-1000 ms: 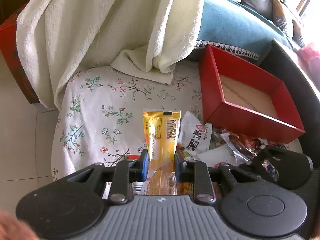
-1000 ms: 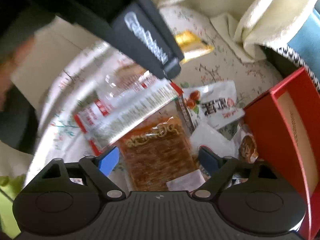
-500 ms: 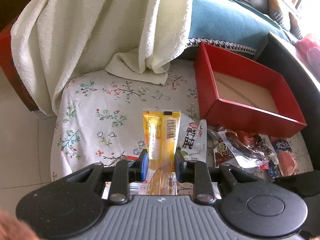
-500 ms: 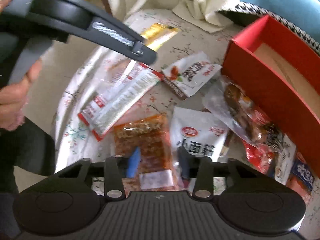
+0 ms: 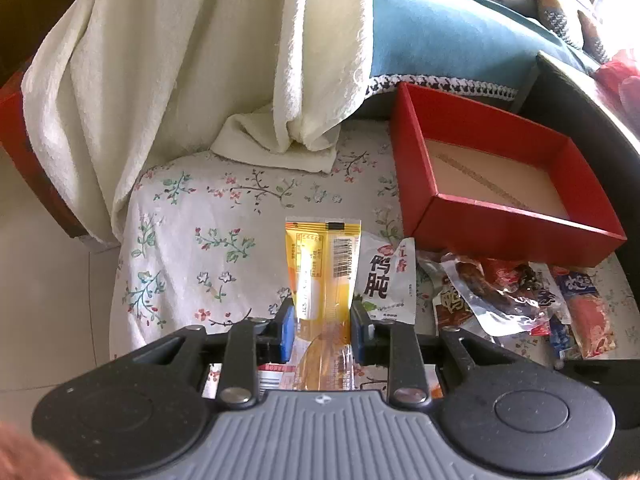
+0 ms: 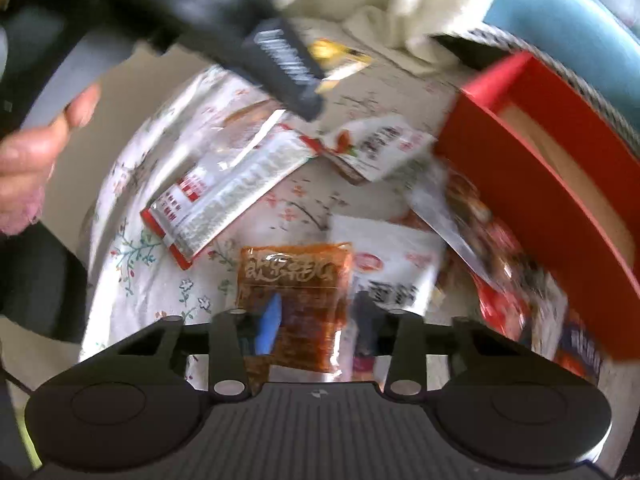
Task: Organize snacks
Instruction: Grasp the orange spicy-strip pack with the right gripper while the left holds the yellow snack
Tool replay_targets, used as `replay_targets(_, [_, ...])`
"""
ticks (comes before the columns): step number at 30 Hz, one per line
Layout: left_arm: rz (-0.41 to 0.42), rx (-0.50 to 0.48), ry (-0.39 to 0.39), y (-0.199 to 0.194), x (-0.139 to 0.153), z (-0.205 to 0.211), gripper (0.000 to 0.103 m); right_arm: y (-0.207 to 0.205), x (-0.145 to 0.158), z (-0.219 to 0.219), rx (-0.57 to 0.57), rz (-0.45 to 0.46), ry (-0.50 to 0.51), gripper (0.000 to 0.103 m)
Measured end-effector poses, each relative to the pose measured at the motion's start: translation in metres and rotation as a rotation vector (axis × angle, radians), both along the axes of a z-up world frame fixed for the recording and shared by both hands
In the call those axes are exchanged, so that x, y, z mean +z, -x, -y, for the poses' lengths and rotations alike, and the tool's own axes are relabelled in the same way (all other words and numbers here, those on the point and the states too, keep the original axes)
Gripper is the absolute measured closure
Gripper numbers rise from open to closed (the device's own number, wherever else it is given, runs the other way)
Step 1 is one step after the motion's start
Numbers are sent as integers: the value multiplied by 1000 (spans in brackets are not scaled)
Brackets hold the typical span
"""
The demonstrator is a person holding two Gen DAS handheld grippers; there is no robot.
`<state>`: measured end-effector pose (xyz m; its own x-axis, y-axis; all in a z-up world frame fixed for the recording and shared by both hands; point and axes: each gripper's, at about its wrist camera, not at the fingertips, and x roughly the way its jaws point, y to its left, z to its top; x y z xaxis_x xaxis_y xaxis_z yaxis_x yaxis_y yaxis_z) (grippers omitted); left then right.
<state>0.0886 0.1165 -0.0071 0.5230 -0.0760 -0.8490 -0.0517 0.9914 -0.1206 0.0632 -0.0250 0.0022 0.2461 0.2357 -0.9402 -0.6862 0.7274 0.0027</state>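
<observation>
My left gripper (image 5: pixel 322 330) is shut on a yellow snack packet (image 5: pixel 322 268) and holds it above the floral cloth (image 5: pixel 192 232). The empty red box (image 5: pixel 496 176) stands to the right of it. My right gripper (image 6: pixel 316 328) is shut on an orange-red spicy snack packet (image 6: pixel 296 292), lifted a little over the pile. A white packet (image 6: pixel 396 276) lies just right of it. The red box (image 6: pixel 552 176) is at the right in the right wrist view. The left gripper (image 6: pixel 280 56) with the yellow packet (image 6: pixel 336 60) shows above, blurred.
Several snack packets lie on the cloth: a long red-and-white one (image 6: pixel 228 184), a white duck-snack one (image 5: pixel 384 276), clear and red ones (image 5: pixel 504 292) in front of the box. A cream towel (image 5: pixel 200 60) hangs behind. A blue cushion (image 5: pixel 452 40) is at the back right.
My right gripper closed from wide open onto the orange-red packet and has raised it. My left gripper, still holding the yellow packet, has lifted and pulled back a little.
</observation>
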Motion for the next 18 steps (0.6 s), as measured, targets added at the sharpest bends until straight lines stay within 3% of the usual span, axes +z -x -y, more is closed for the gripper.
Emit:
replay_targets(3, [4, -6, -5, 0, 2, 3, 82, -2, 1, 18, -75, -36, -63, 67])
replay_targets(7, [-1, -4, -15, -3, 0, 6, 81, 4, -3, 27, -116, -75, -138, 62])
replay_targets(9, [-5, -5, -16, -3, 0, 8, 81, 11, -3, 20, -117, -51, -118, 54])
replay_targets(10, [-5, -5, -16, -3, 0, 9, 81, 15, -2, 14, -118, -13, -91, 40])
replay_targets(11, [-4, -5, -17, -3, 0, 10, 81, 20, -1, 8, -124, 31, -53, 17])
replay_targets(12, [-5, -7, -18, -4, 0, 10, 81, 27, 0, 1, -125, 67, -16, 9])
replay_targets(15, [-3, -12, -18, -5, 0, 13, 80, 50, -1, -16, -64, 69, 3, 7])
replay_targets(18, [4, -16, -11, -3, 2, 12, 80, 58, -22, -29, -52, 46, 81, 7])
